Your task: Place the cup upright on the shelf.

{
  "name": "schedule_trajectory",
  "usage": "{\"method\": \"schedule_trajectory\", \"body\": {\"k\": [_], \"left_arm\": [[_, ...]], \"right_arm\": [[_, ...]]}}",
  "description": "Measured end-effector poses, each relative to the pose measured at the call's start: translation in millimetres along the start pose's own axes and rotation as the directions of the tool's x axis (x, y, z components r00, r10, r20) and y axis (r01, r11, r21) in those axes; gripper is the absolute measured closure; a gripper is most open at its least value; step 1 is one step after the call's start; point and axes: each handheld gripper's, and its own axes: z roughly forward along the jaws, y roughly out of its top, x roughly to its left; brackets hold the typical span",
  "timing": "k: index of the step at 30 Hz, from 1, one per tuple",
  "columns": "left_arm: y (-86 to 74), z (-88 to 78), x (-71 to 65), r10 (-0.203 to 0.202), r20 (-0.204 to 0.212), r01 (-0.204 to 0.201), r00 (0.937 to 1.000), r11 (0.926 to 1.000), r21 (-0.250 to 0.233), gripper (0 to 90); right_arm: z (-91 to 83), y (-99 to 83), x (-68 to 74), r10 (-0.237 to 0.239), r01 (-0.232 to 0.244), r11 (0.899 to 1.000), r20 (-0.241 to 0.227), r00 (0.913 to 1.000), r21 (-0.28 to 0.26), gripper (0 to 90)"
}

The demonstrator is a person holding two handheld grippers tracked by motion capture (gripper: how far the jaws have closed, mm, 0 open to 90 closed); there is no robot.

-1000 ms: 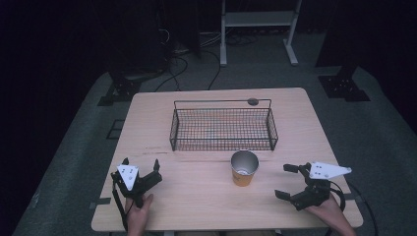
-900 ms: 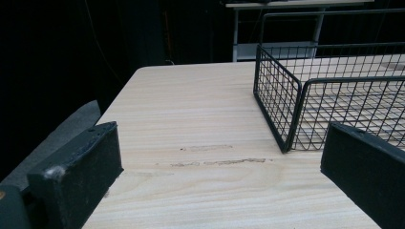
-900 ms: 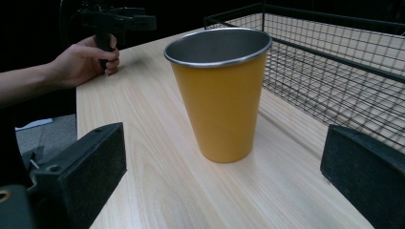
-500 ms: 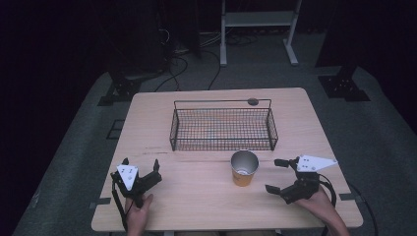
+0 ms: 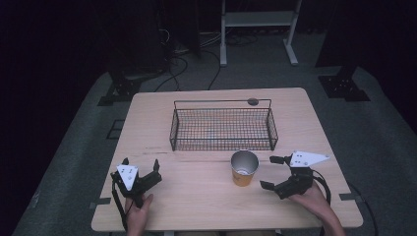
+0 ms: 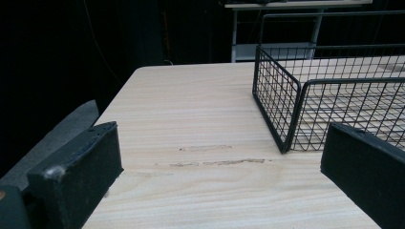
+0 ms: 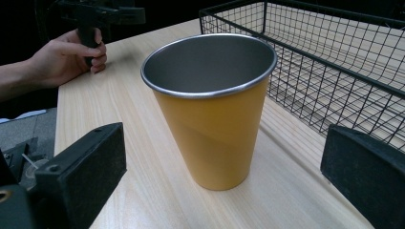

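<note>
An orange cup [image 5: 244, 168] with a silver inside stands upright on the wooden table [image 5: 196, 206], just in front of a black wire basket [image 5: 223, 127]. My right gripper [image 5: 270, 172] is open at the cup's right, jaws pointing at it; the cup [image 7: 212, 112] stands close ahead between the two jaws, untouched. My left gripper [image 5: 141, 167] rests open near the table's front left, with nothing between its jaws. In the left gripper view, bare wood lies ahead and the basket's corner [image 6: 286, 102] stands at the right.
A small dark round object [image 5: 253, 102] lies on the table behind the basket. A metal stand [image 5: 257, 22] and cables [image 5: 182, 46] are on the floor beyond the table. The person's other hand [image 7: 67, 55] holds the left gripper in the right gripper view.
My right gripper has moved left toward the cup and now sits close to it. The left gripper and the cup have stayed put.
</note>
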Motion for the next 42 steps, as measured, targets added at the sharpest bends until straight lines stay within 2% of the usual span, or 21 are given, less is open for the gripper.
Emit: {"method": "schedule_trajectory", "body": {"k": [6, 11, 25, 30, 42], "left_arm": [[0.0, -0.1, -0.2, 0.001, 0.0, -0.001, 1.0, 1.0, 0.0, 0.0], [0.0, -0.1, 0.1, -0.001, 0.0, 0.001, 1.0, 1.0, -0.001, 0.0], [-0.1, -0.1, -0.3, -0.001, -0.001, 0.001, 1.0, 1.0, -0.002, 0.0], [-0.1, -0.2, -0.4, 0.0, -0.001, 0.0, 1.0, 1.0, -0.002, 0.0], [-0.1, -0.2, -0.8, 0.001, -0.003, -0.001, 1.0, 1.0, -0.002, 0.0]], "right_arm": [[4.9, 6.3, -0.6, -0.007, 0.007, 1.0, 0.019, 0.9998, 0.023, 0.0], [11.5, 12.8, -0.4, -0.015, 0.015, 0.999, 0.012, 0.9998, 0.028, 0.0], [38.3, 16.9, 3.5, -0.019, 0.02, 0.998, -0.013, 0.9997, 0.062, 0.0], [44.5, 16.0, 2.9, 0.0, 0.001, 0.999, -0.022, 0.9998, 0.052, 0.0], [55.2, 16.2, 2.8, 0.006, -0.005, 0.999, -0.028, 0.9996, 0.047, 0.0]]}}
